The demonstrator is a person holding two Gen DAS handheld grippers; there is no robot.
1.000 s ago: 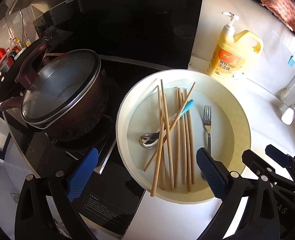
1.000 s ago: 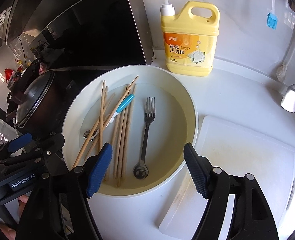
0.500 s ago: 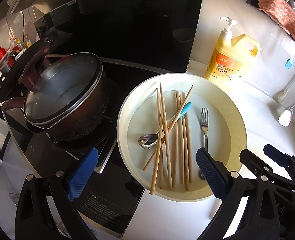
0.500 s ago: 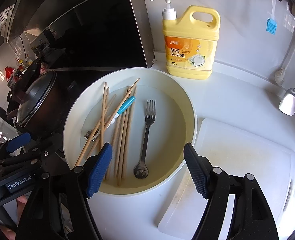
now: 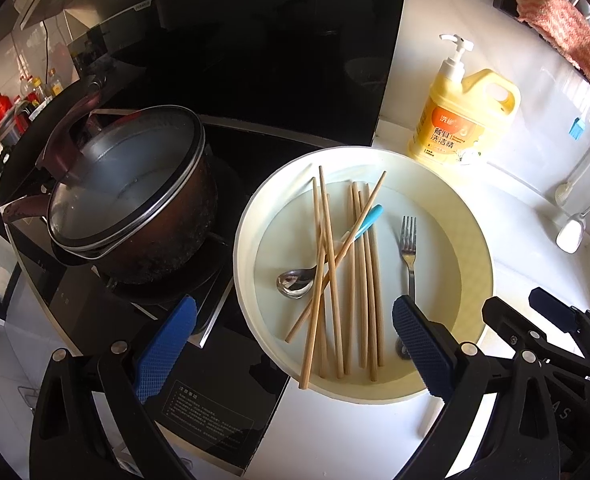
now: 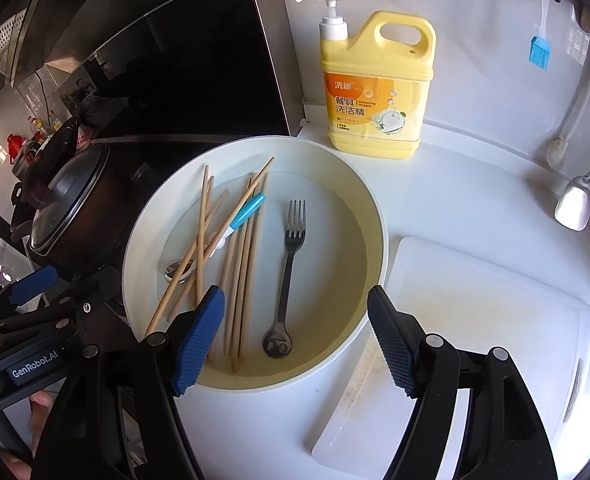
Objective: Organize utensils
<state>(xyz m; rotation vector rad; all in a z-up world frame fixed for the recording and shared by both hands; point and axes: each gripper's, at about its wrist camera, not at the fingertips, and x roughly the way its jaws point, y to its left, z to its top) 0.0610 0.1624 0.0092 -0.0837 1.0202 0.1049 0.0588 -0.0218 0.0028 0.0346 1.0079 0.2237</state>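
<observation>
A round white basin (image 5: 471, 216) (image 6: 375, 208) on the white counter holds several wooden chopsticks (image 5: 369, 288) (image 6: 251, 264), a metal fork (image 5: 409, 248) (image 6: 293, 248) and a spoon with a blue-tipped handle (image 5: 295, 282) (image 6: 249, 210). My left gripper (image 5: 291, 348) is open and empty above the basin's near left rim. My right gripper (image 6: 295, 340) is open and empty above the basin's near edge, with the fork's handle end between its fingers in view. Each gripper shows at the edge of the other's view.
A lidded brown pot (image 5: 131, 200) stands on the black stove (image 5: 223, 392) left of the basin. A yellow dish-soap jug (image 6: 377, 88) stands behind it. A white cutting board (image 6: 475, 340) lies to the right. A ladle (image 6: 575, 200) and blue brush (image 6: 539, 50) hang at the wall.
Both grippers have pulled back and up a little from the basin, so it looks smaller and lower. Nothing in the basin has moved.
</observation>
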